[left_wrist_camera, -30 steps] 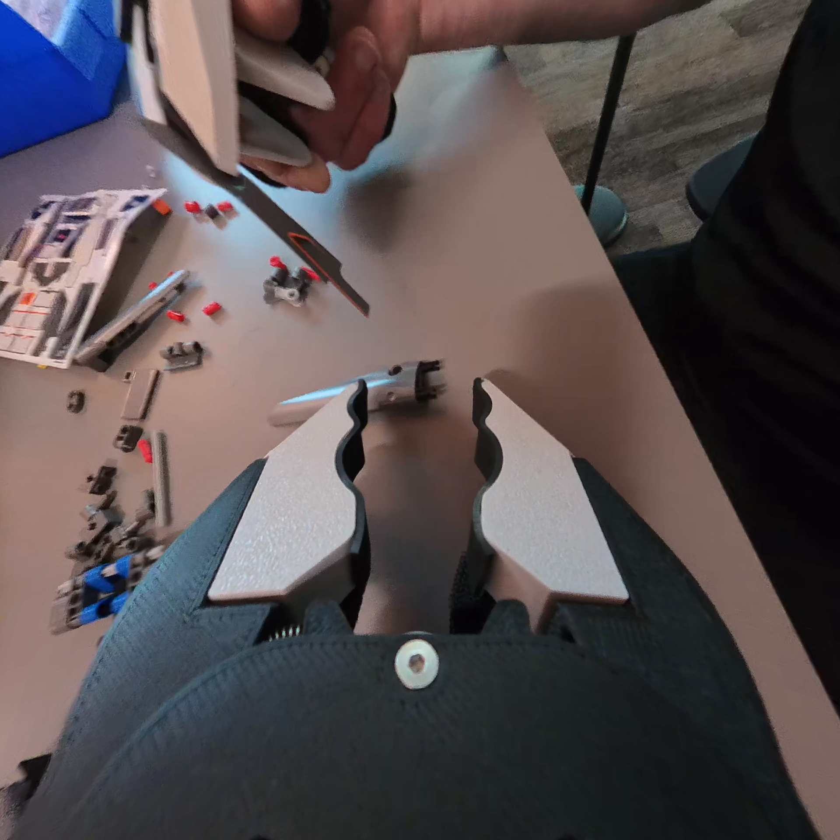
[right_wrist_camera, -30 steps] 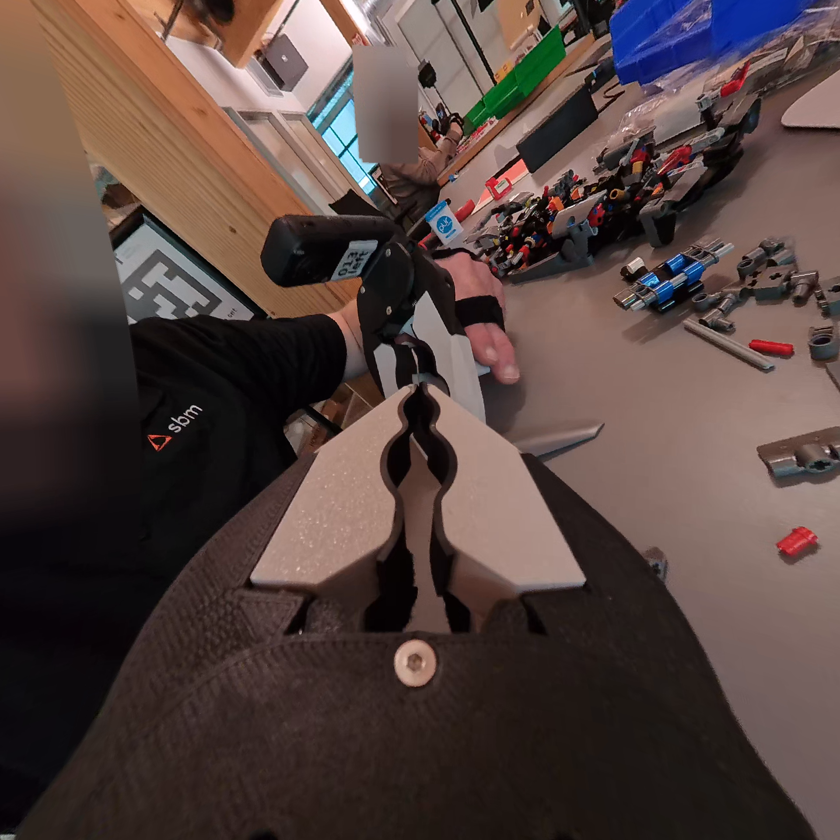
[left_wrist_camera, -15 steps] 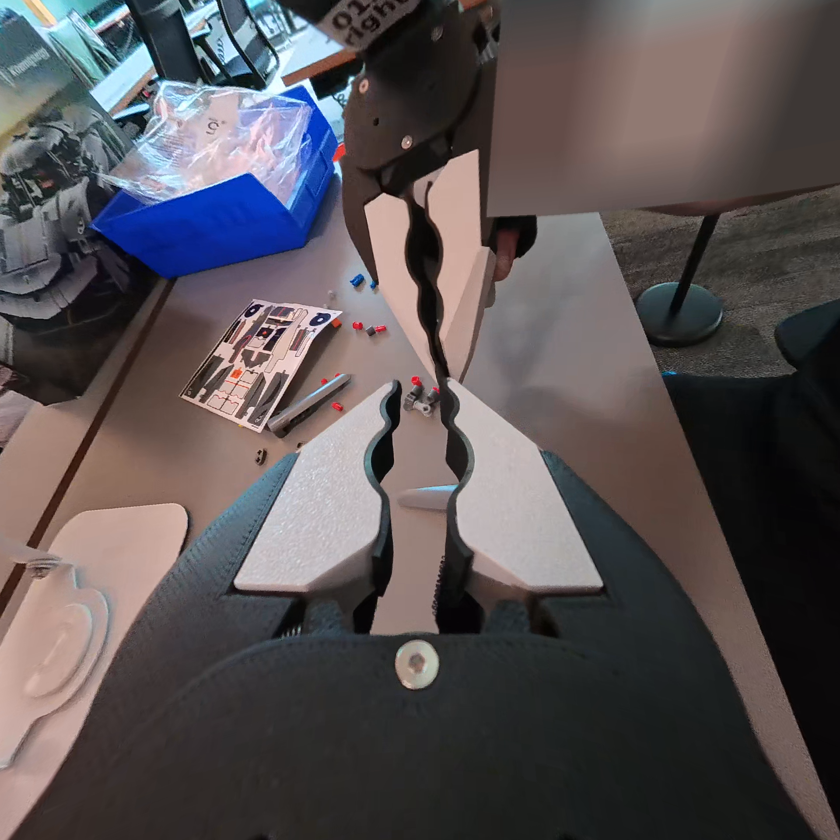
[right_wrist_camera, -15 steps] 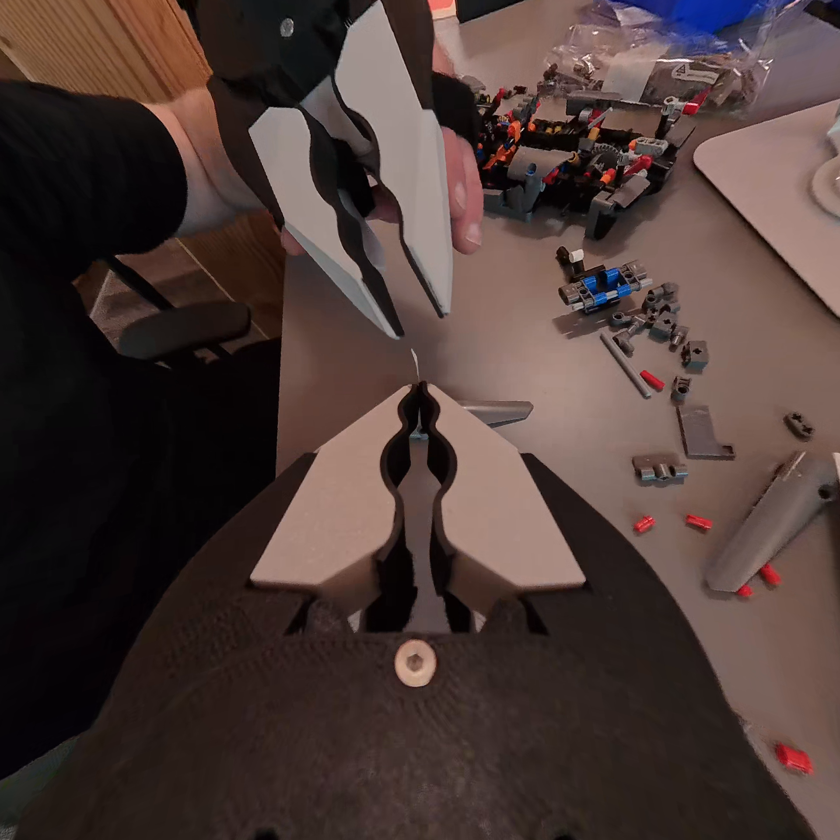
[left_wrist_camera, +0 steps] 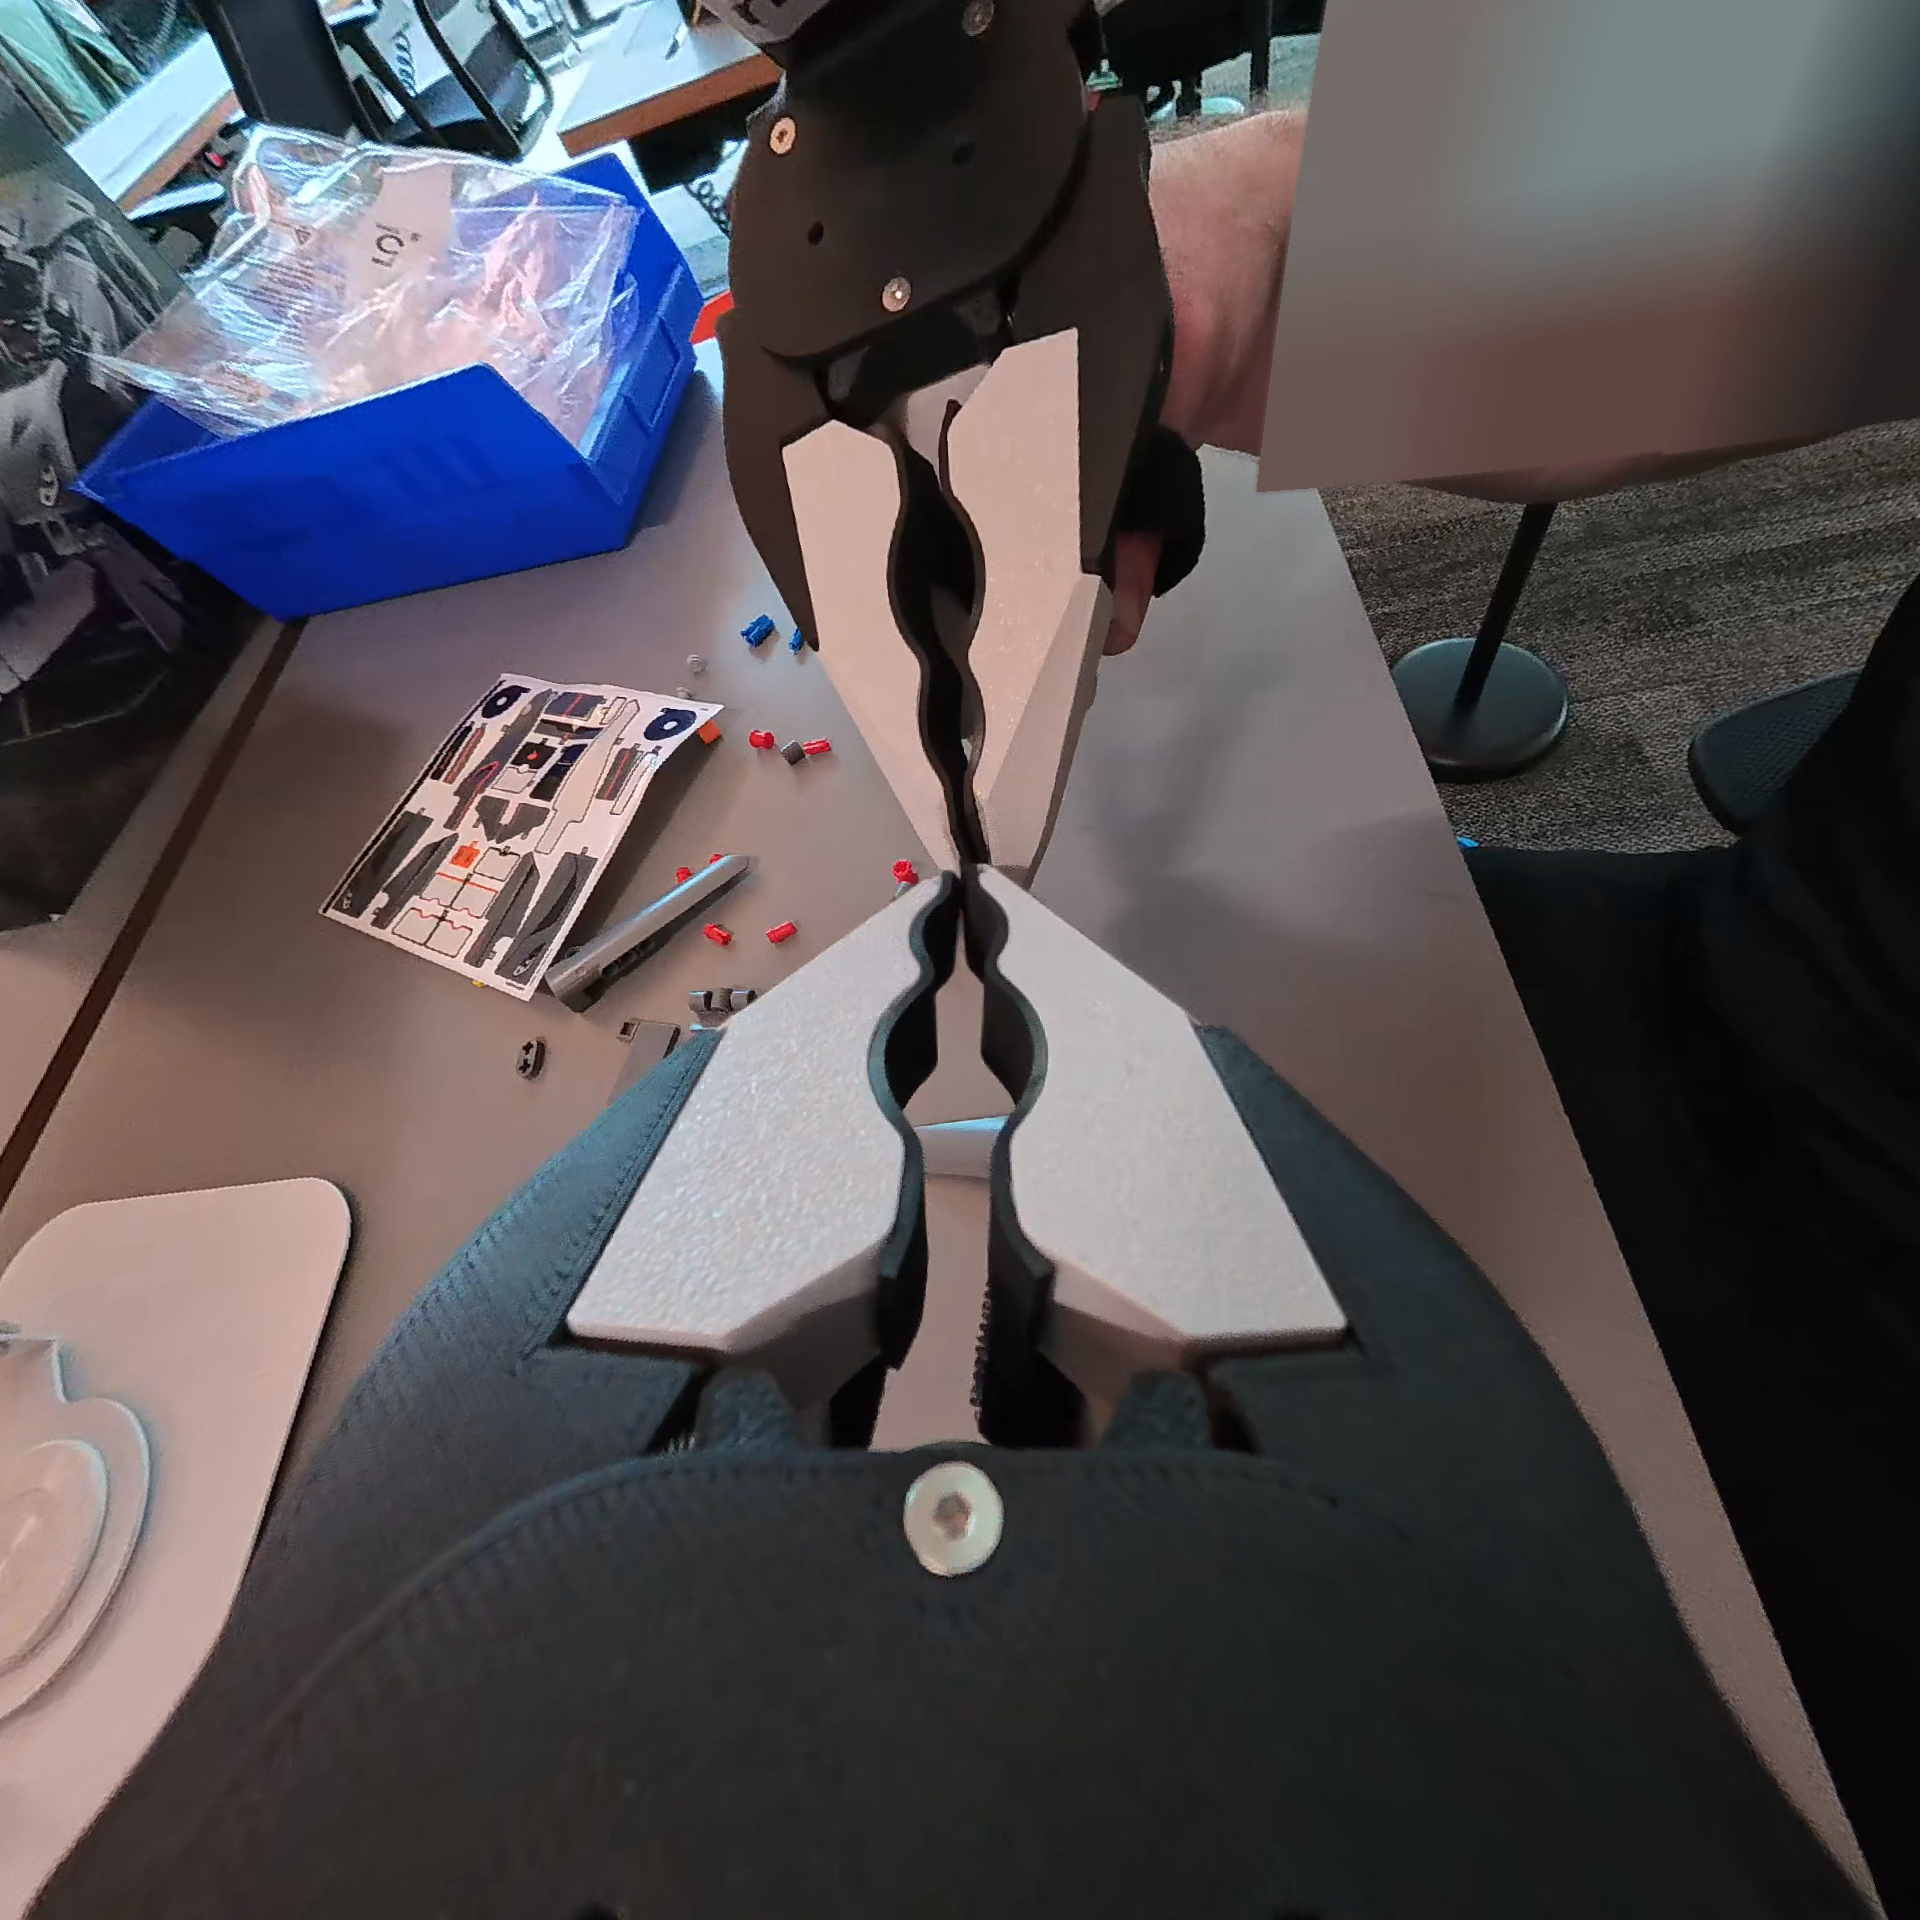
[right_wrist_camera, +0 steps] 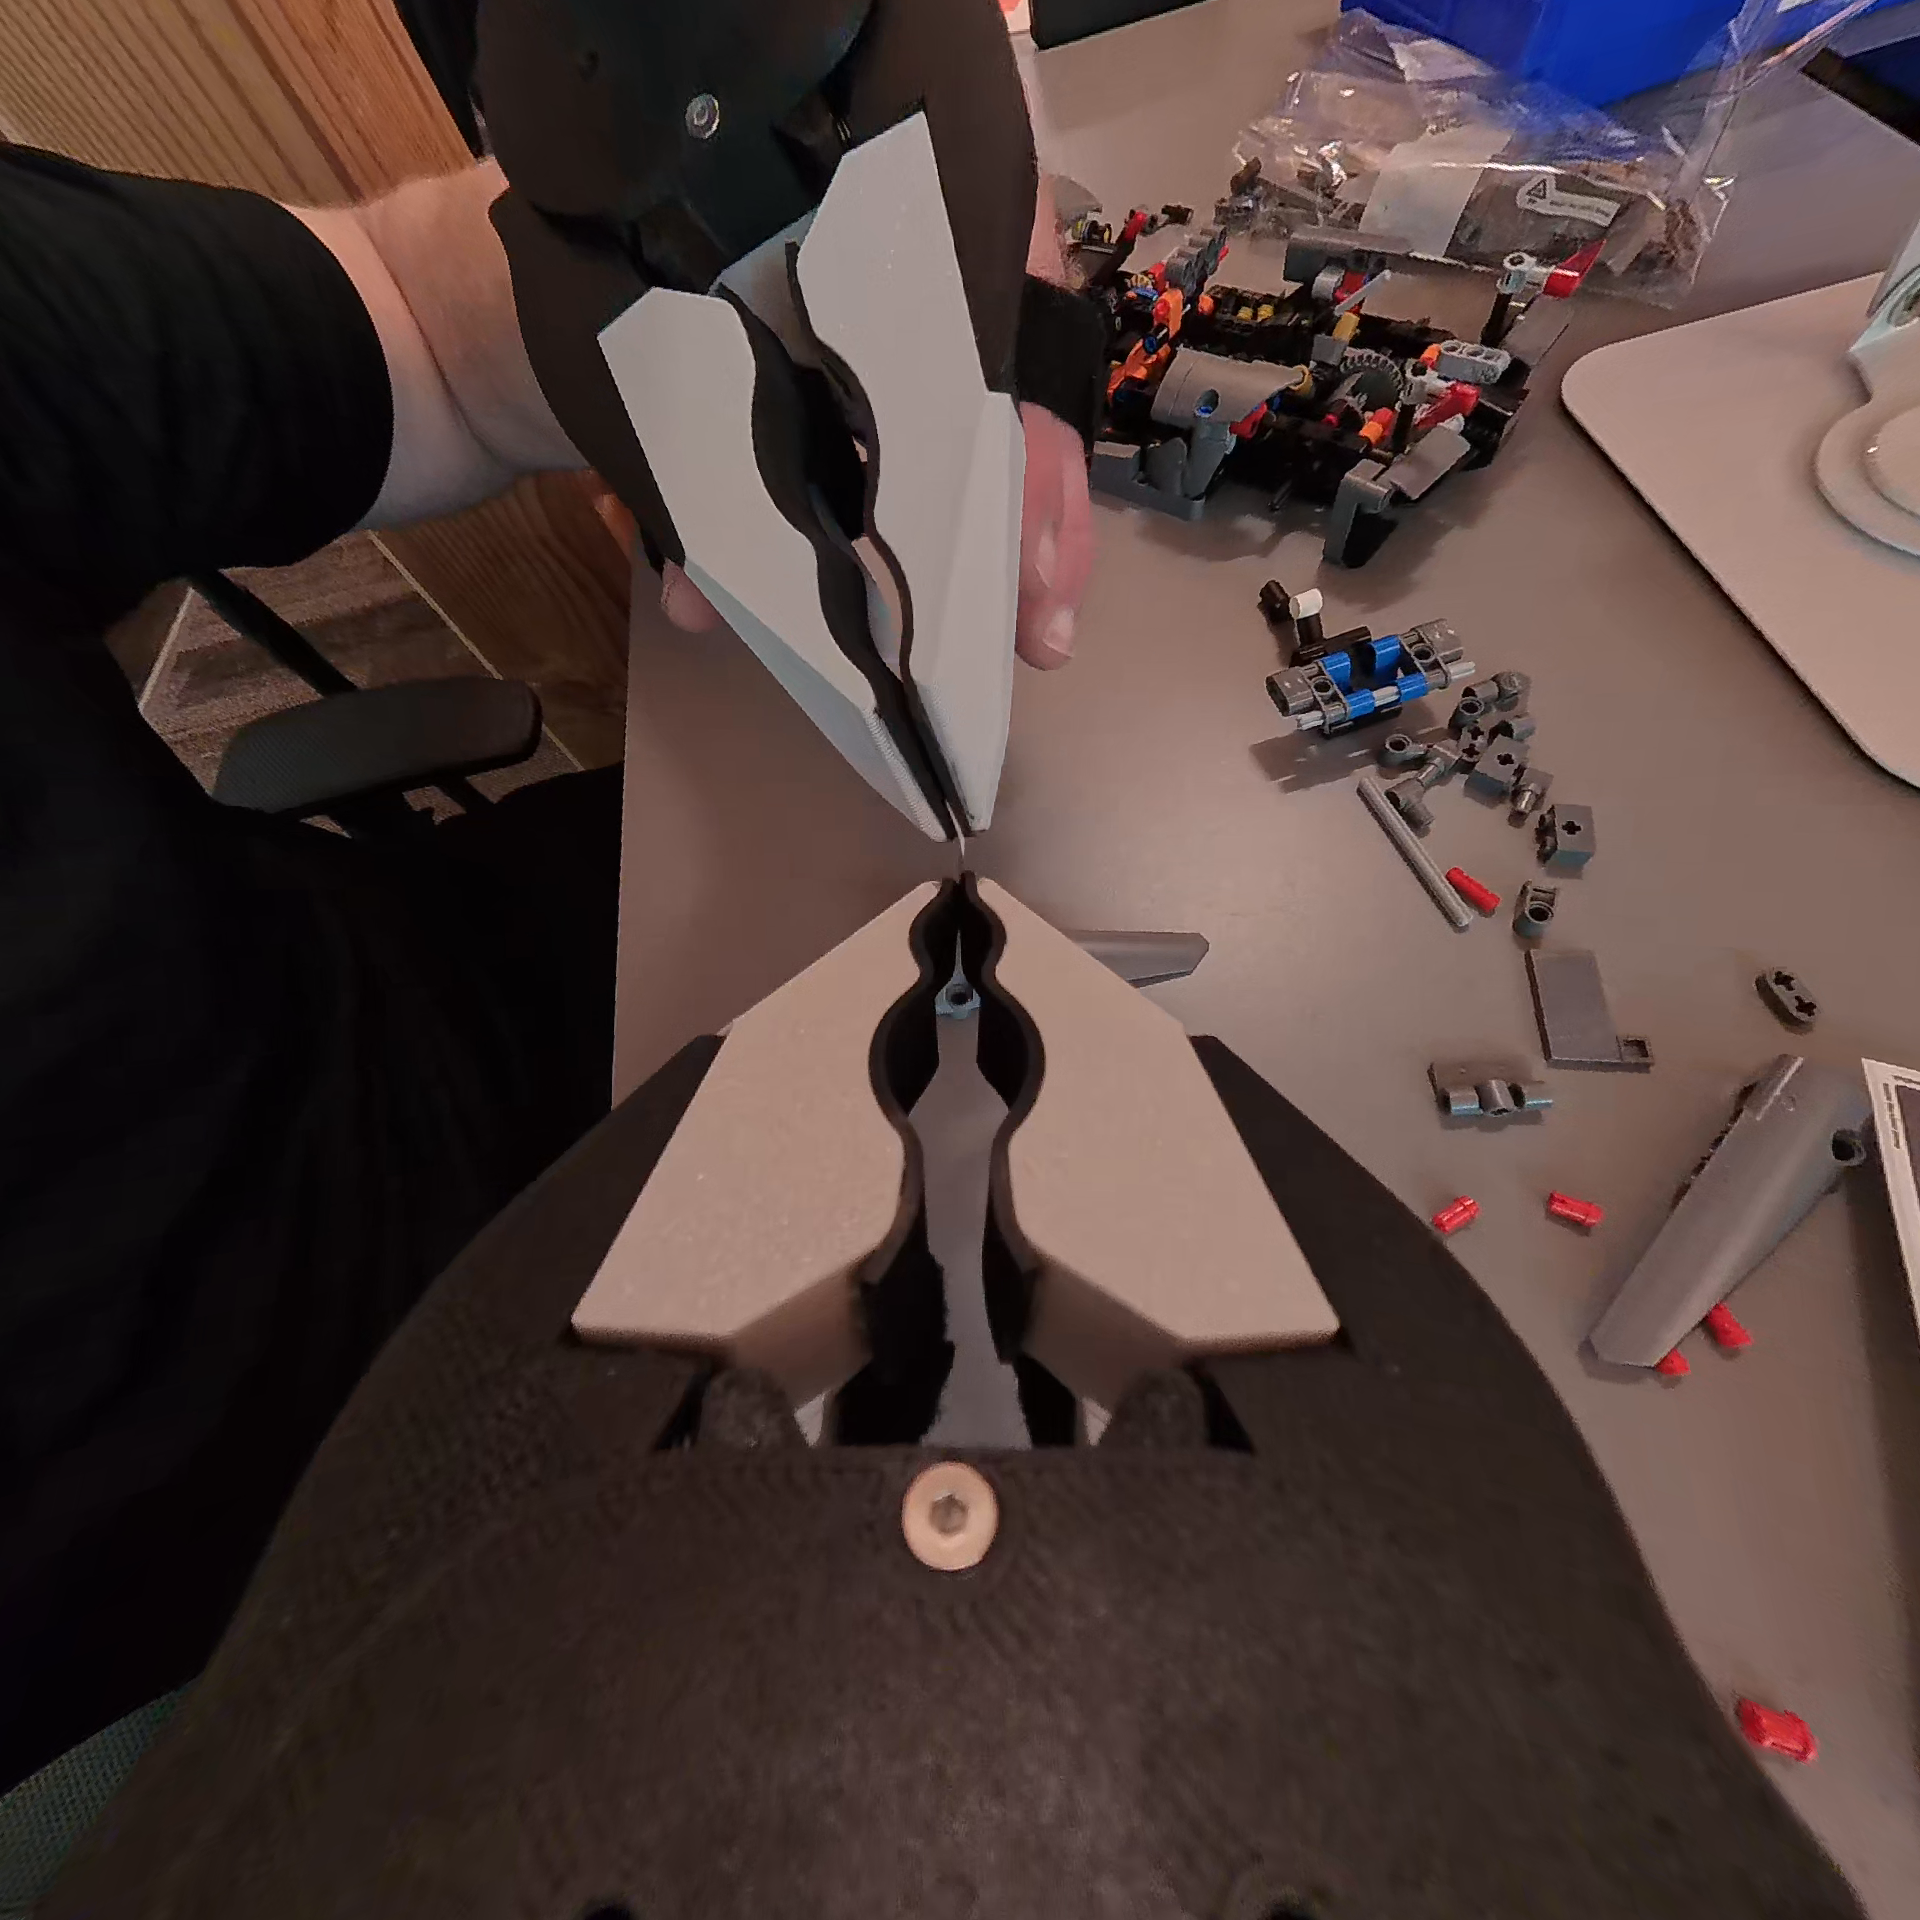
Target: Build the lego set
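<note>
Both grippers meet tip to tip above the grey bench [left_wrist_camera: 1195,831]. The left gripper [left_wrist_camera: 964,891] has its jaws closed, and so does the right gripper [right_wrist_camera: 962,885]; whether anything is pinched between either pair I cannot tell. The half-built lego model [right_wrist_camera: 1309,405] stands at the far side near a clear bag of parts [right_wrist_camera: 1475,177], with loose grey pieces [right_wrist_camera: 1486,769], red pins [right_wrist_camera: 1574,1208] and a sticker sheet [left_wrist_camera: 520,831] spread across the bench
</note>
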### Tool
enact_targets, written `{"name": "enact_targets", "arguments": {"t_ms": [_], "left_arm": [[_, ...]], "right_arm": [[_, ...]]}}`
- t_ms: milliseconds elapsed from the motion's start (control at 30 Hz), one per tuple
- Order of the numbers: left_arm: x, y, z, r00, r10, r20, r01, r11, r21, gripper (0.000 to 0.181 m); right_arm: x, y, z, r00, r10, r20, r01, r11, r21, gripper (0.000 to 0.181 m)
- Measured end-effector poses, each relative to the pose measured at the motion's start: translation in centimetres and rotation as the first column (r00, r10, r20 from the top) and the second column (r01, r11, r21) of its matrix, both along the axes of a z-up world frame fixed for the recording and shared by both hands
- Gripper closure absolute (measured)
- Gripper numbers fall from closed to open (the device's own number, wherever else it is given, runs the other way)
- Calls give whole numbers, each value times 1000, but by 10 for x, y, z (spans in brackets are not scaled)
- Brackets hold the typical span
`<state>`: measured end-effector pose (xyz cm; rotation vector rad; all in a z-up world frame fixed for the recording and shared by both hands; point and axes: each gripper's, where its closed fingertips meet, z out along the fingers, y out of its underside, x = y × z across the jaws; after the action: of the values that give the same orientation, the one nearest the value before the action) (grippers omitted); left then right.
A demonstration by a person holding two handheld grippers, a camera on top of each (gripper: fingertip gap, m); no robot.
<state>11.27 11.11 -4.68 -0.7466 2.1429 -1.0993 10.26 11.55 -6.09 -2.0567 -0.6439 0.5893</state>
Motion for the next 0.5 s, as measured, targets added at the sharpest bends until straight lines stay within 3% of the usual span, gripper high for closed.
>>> {"name": "enact_targets", "arguments": {"t_ms": [167, 233, 300, 367, 500], "left_arm": [[-2, 0, 3, 1000, -12, 0, 12, 1000, -26, 181], [2, 5, 6, 999, 20, 25, -20, 999, -31, 181], [2, 7, 11, 999, 28, 26, -26, 997, -79, 181], [1, 7, 16, 999, 19, 33, -16, 995, -102, 181], [2, 8, 23, 999, 28, 42, -23, 991, -135, 181]], "right_arm": [[2, 4, 6, 999, -37, -21, 37, 999, 27, 178], [3, 4, 14, 998, -52, -30, 54, 997, 50, 159], [6, 6, 20, 996, -87, -10, 87, 992, 88, 155], [18, 9, 19, 983, -172, 61, 164, 980, 116, 128], [26, 6, 24, 962, -235, 138, 203, 956, 211, 131]]}}
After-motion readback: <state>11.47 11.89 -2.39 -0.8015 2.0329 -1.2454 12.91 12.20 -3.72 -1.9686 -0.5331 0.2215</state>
